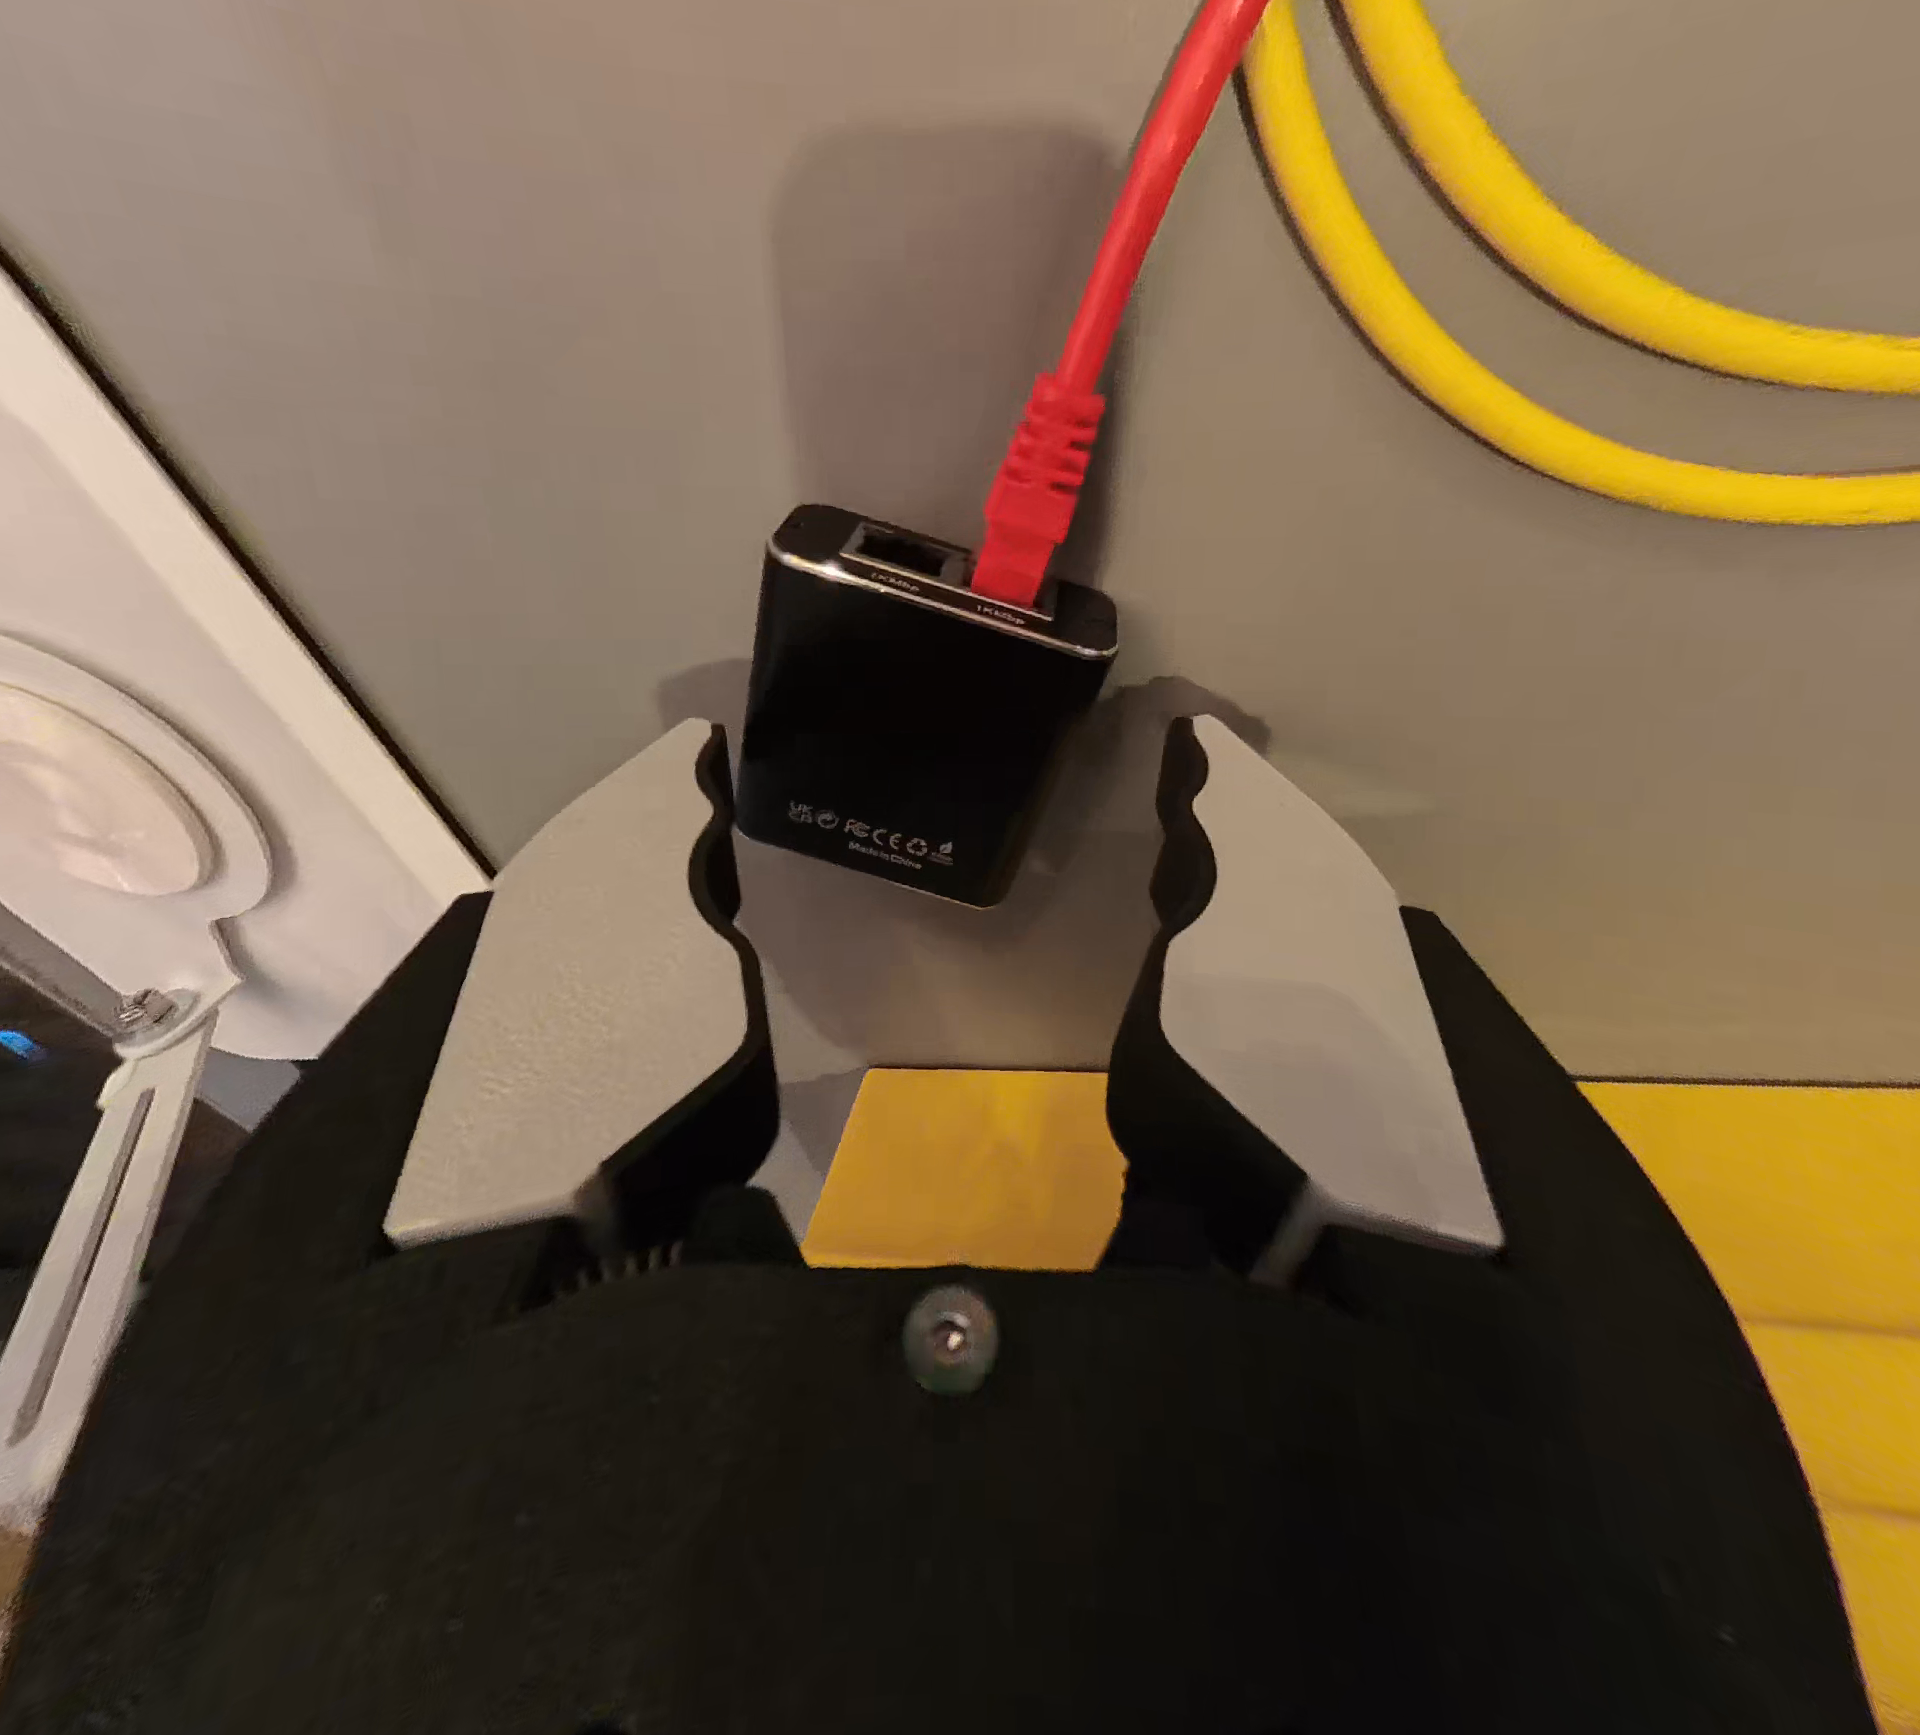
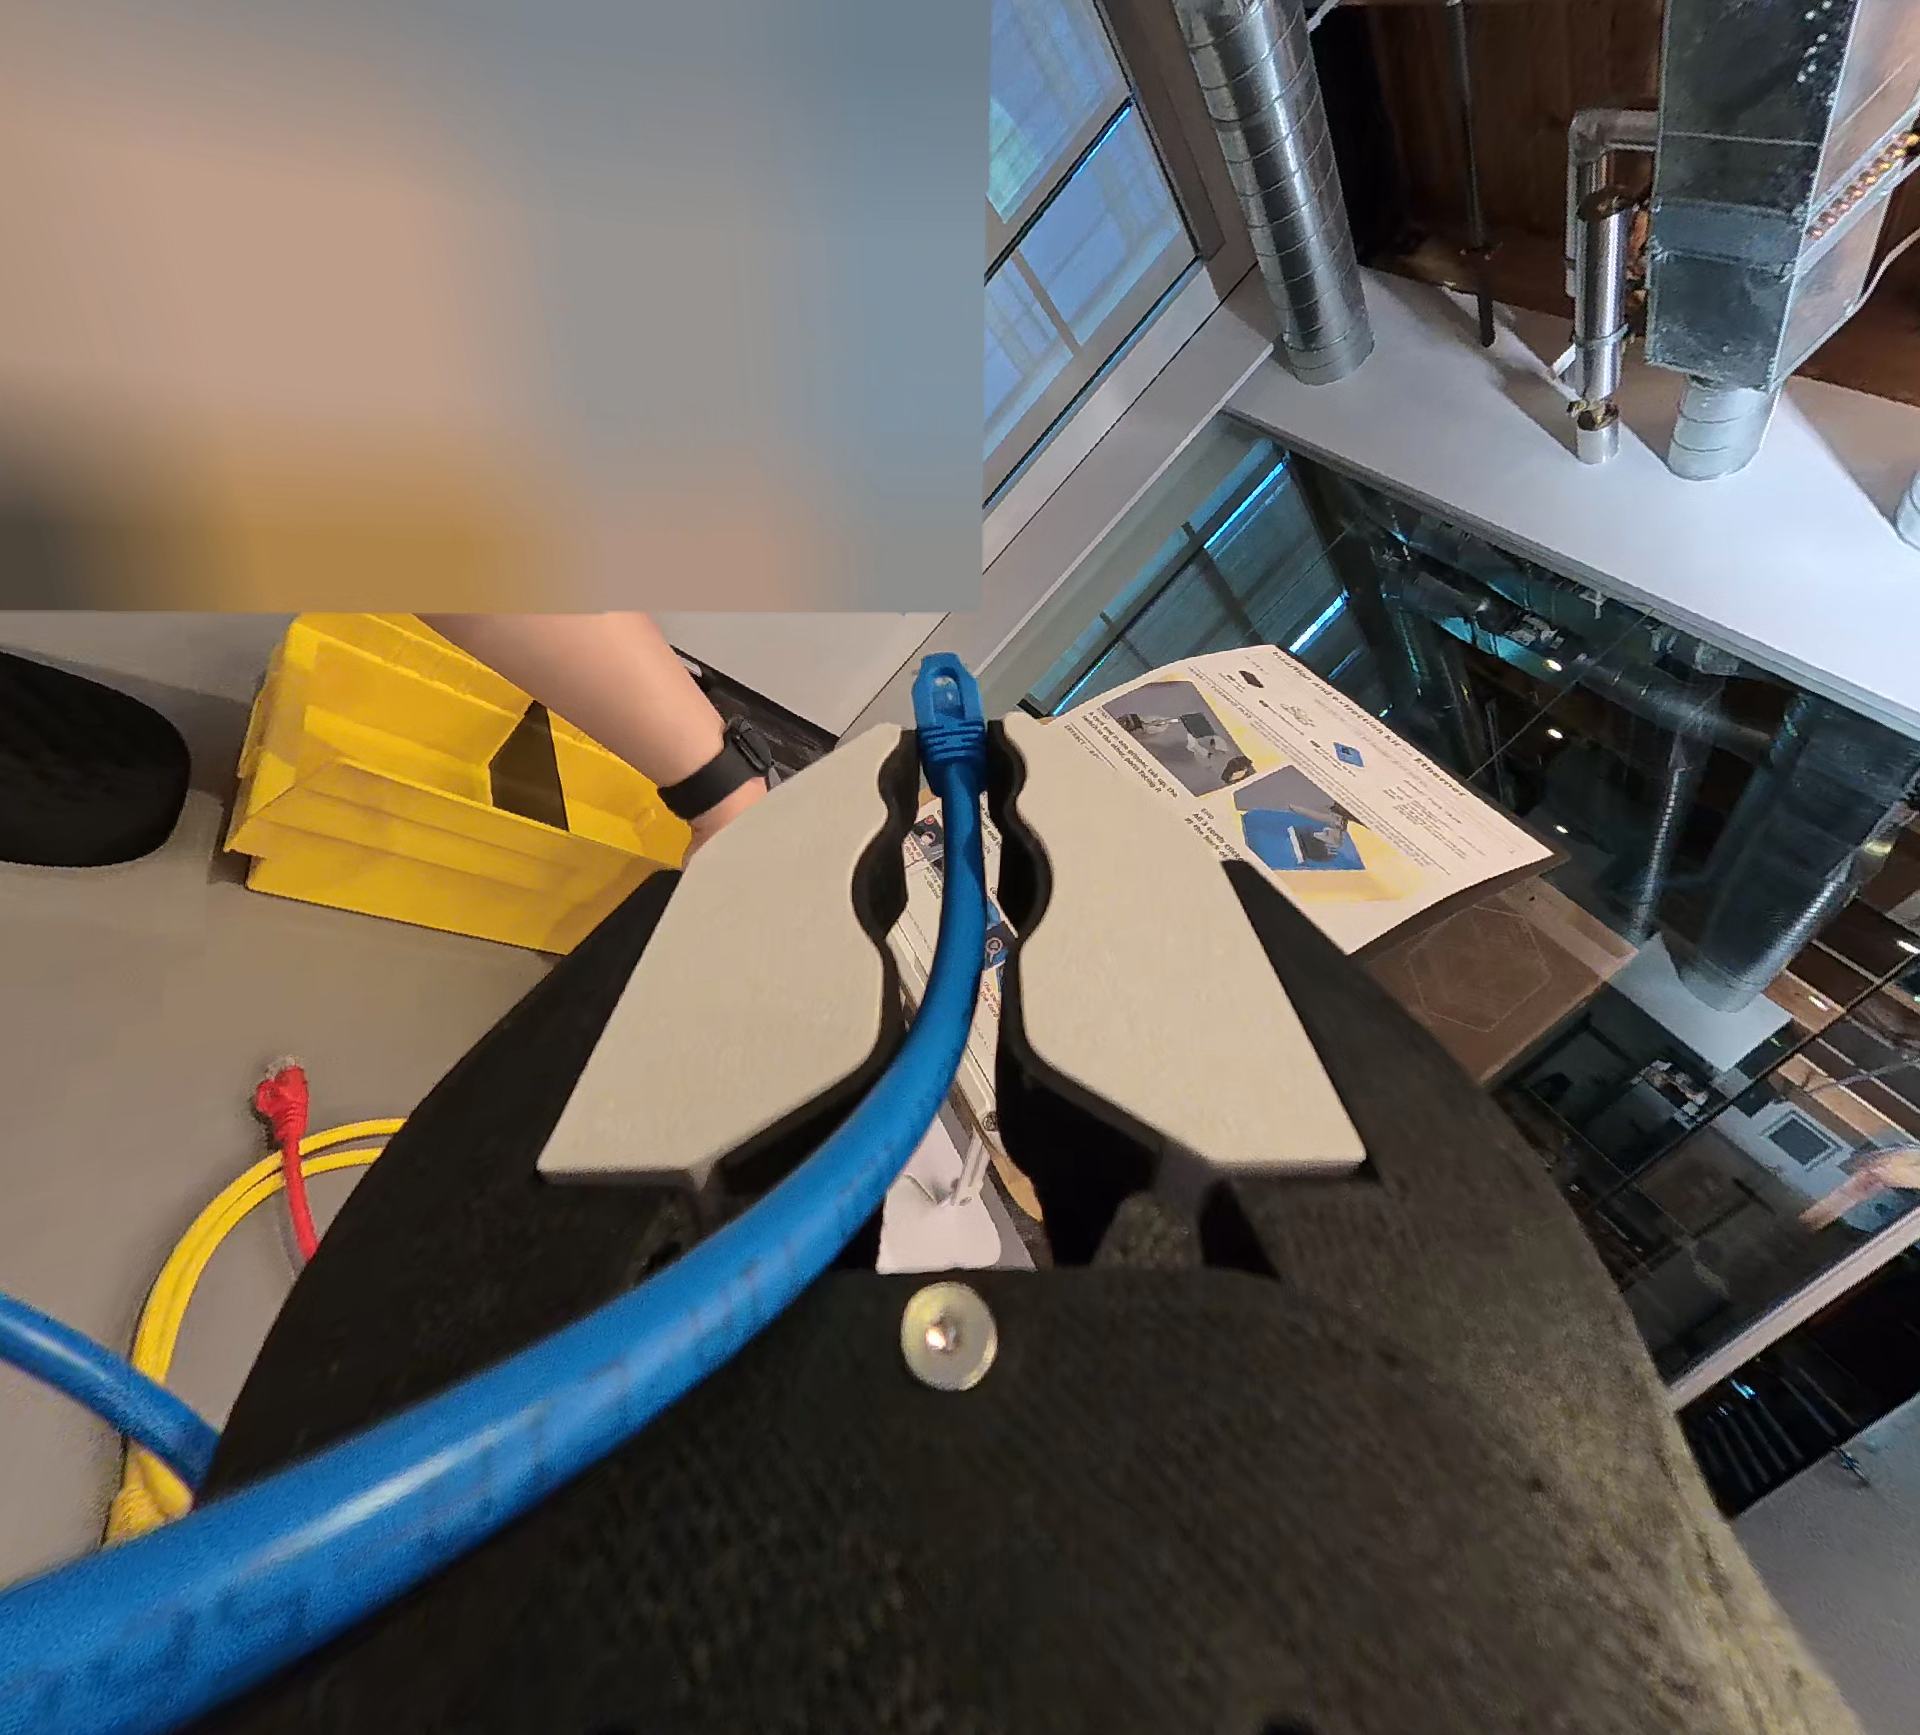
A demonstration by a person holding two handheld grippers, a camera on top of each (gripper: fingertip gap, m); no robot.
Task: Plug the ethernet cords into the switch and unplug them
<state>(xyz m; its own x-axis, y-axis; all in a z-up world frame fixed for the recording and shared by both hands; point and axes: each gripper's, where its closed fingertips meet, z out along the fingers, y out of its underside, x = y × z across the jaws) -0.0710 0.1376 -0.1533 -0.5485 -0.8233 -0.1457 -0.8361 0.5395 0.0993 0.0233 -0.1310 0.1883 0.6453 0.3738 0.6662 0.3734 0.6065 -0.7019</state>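
Gripping a blue cord (image 2: 961,864) just behind its plug, the right gripper (image 2: 951,735) has both pads pressed on the boot, the plug tip poking out at twelve o'clock. A yellow bin (image 2: 416,812) sits at ten o'clock; its contents cannot be made out. The left gripper (image 1: 940,740) stands wide open around the near end of a black switch (image 1: 914,719) on the grey table (image 1: 416,231), right pad clear of it. A red cord (image 1: 1039,501) fills the switch's right port; the left port is empty. Yellow cord (image 1: 1455,355) loops at two o'clock.
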